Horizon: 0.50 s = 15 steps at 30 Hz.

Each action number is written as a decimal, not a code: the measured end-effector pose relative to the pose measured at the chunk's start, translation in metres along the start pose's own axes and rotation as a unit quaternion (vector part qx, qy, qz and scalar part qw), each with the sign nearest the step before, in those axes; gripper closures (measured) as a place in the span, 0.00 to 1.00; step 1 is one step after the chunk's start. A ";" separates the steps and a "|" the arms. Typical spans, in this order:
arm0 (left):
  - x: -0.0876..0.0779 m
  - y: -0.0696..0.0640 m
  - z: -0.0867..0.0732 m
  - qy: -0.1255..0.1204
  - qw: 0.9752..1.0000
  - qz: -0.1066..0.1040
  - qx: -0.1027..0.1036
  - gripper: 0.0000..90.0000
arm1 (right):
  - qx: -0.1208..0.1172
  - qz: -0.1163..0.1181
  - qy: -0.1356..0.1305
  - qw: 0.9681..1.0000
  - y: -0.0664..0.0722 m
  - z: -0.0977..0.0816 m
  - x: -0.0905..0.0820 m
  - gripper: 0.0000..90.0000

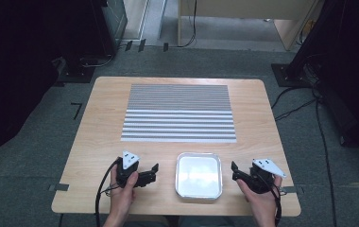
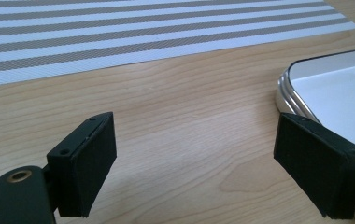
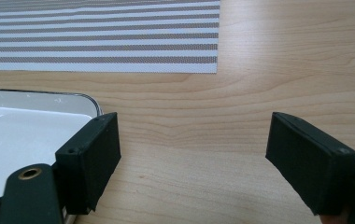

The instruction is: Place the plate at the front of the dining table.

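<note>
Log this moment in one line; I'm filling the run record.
left gripper: open, idle | right gripper: open, idle | tray: between them, empty | placemat: beyond

Tray (image 1: 199, 176) on table (image 1: 97, 142), mat (image 1: 179, 113) behind it, claws flanking

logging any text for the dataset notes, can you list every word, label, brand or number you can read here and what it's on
None: no readable word, number, label or sign stands on anything here.
The striped placemat bears only stripes.
The metal tray is plain, with no marking visible.
The wooden table is bare wood grain.
The left gripper and the right gripper show no lettering.
</note>
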<state>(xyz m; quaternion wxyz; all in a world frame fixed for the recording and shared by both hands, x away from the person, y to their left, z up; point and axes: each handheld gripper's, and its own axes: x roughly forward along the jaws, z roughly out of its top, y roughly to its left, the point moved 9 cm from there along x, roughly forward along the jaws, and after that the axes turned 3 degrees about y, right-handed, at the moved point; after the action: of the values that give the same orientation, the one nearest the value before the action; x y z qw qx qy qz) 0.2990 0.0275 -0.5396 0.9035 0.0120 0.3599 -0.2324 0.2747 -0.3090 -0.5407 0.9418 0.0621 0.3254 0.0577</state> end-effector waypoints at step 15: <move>0.009 -0.026 0.000 0.004 1.000 -0.015 0.013 0.15 | -0.005 0.008 -0.001 1.000 0.011 0.000 0.000 0.20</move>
<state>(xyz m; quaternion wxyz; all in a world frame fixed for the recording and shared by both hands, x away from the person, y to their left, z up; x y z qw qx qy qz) 0.2933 0.0004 -0.5418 0.8981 0.0189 0.3608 -0.2506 0.2736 -0.2979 -0.5390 0.9420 0.0602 0.3232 0.0670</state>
